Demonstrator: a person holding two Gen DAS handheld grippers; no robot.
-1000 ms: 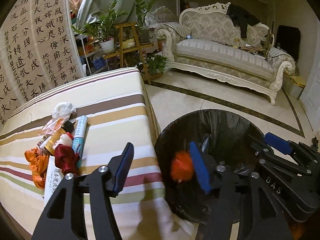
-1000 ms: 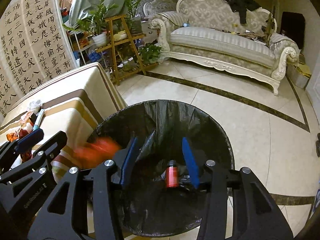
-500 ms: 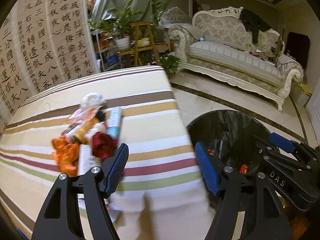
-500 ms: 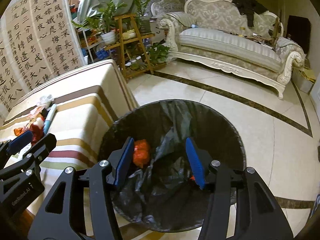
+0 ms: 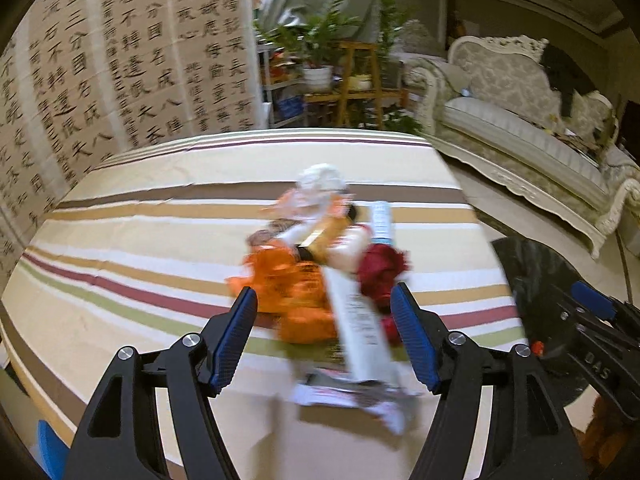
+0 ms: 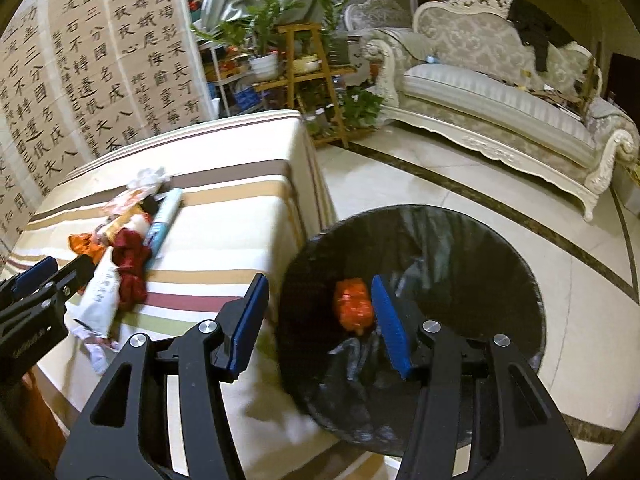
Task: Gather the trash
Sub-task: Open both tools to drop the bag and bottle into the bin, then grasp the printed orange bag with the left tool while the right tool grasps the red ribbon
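Striped tablecloth [image 5: 160, 240] is carrying the trash pile [image 5: 320, 272] mid-table; black-lined bin [image 6: 480, 240] is sitting on the floor beside it, w/ an orange wrapper [image 6: 354, 306] inside. Left gripper [image 5: 324, 338] is hovering over the pile, jaws apart, nothing gripped. Right gripper [image 6: 318, 320] is hanging at the bin's rim, released, empty.

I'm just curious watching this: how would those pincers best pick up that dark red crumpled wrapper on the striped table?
Probably pinch the dark red wrapper across its narrow crumpled waist, coming down from above. Its right side is clear, while the white packet touches its left.
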